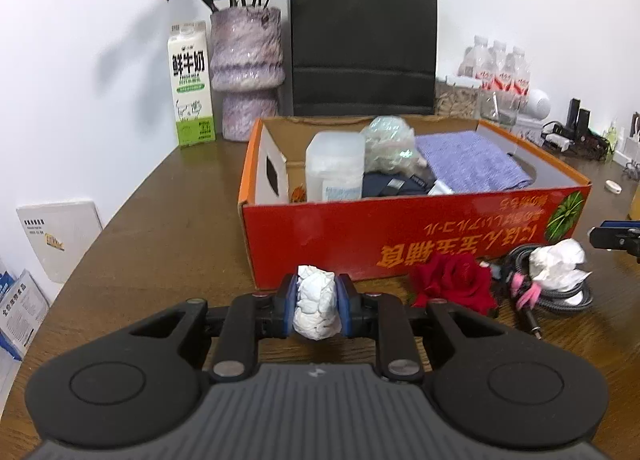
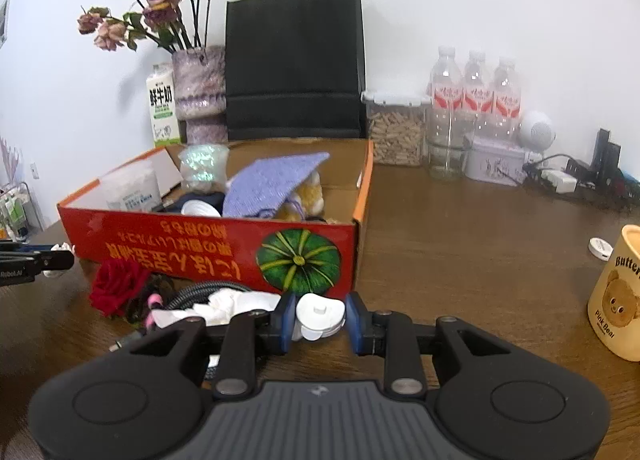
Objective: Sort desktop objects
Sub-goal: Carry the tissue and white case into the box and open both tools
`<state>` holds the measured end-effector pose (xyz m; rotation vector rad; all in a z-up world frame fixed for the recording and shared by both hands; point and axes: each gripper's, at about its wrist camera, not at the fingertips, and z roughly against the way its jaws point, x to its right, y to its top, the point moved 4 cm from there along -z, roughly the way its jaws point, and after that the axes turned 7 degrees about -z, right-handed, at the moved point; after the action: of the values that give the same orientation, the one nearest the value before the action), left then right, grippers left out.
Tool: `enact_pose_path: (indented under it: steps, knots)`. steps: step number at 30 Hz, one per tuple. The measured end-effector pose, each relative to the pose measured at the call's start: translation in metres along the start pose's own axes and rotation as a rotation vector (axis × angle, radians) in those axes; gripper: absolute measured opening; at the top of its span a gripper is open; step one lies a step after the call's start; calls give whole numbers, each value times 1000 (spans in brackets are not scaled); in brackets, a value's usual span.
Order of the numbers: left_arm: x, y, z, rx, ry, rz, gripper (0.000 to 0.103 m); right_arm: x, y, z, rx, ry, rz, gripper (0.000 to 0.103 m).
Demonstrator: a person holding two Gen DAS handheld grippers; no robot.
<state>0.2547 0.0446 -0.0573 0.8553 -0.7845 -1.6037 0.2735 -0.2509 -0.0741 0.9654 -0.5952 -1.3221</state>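
My left gripper point(image 1: 317, 306) has its jaws pinching a white paper ball point(image 1: 316, 308), at 6 o'clock from the red box point(image 1: 400, 236). My right gripper point(image 2: 320, 318) pinches a white plug point(image 2: 318, 314). Only the right view shows the "Pink Bear" cup point(image 2: 618, 296) and three water bottles point(image 2: 474, 88) clearly.

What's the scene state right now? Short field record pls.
left gripper: jaws shut on crumpled tissue wad
right gripper: jaws shut on white plastic piece
red box: open top, already holds purple cloth and clear container
still on table: red rose, second tissue, braided cable
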Motion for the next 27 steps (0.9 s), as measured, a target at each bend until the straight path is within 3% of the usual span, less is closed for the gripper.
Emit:
enact_pose_path:
  steps: [14, 27]
  knots:
    - [34, 38, 29, 141, -51, 7, 22, -39, 28, 23, 125, 56, 26, 26]
    - [55, 94, 14, 196, -83, 45, 22, -68, 80, 15, 206, 84, 59, 26]
